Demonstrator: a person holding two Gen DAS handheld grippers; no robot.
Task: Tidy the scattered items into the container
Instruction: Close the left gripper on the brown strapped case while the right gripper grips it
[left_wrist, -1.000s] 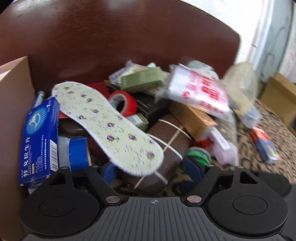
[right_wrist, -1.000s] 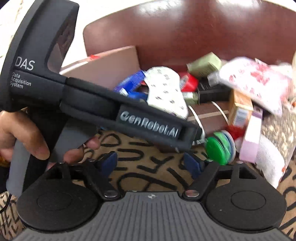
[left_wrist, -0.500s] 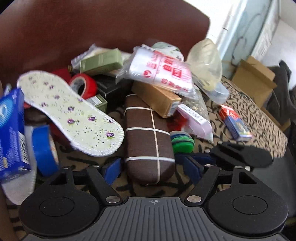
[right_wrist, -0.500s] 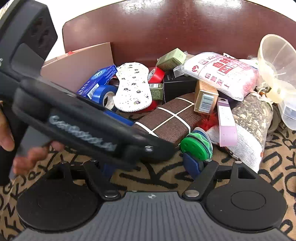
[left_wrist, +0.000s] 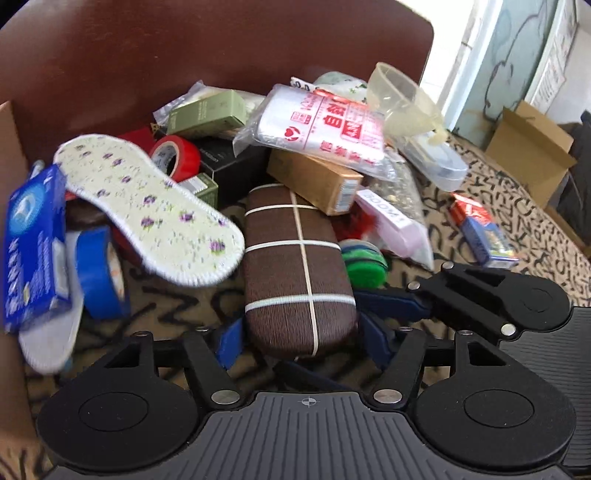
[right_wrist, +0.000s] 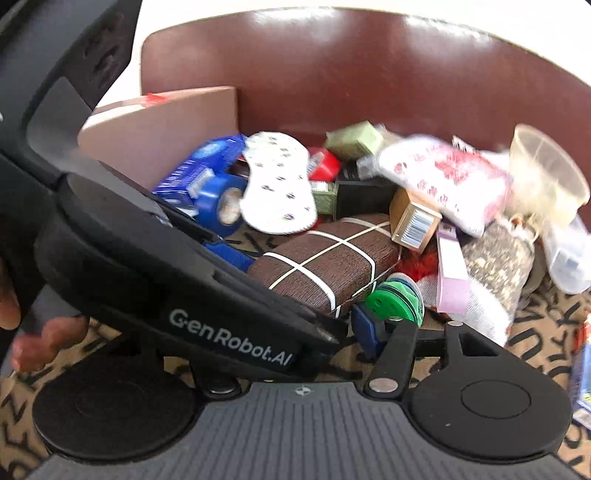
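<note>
The left hand-held gripper (left_wrist: 301, 341) has its blue fingers spread either side of the brown case (left_wrist: 297, 266). The floral insole (left_wrist: 147, 206) overhangs the gap on its left; the green disc (left_wrist: 364, 264) and the right hand-held gripper (left_wrist: 391, 306) crowd its right. Bare patterned surface (left_wrist: 166, 306) lies beneath the insole.

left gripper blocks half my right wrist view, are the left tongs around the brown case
Observer: Yes. In the left wrist view the near end of the brown case sits between the fingers of the left tongs, jaws open, not clamped.
Operator: anything off to the far right i'm missing
Observer: An open cardboard box stands at the far right, past the patterned cloth.
Operator: is it holding anything
Observer: Cannot tell; its inside is not visible from here.
</note>
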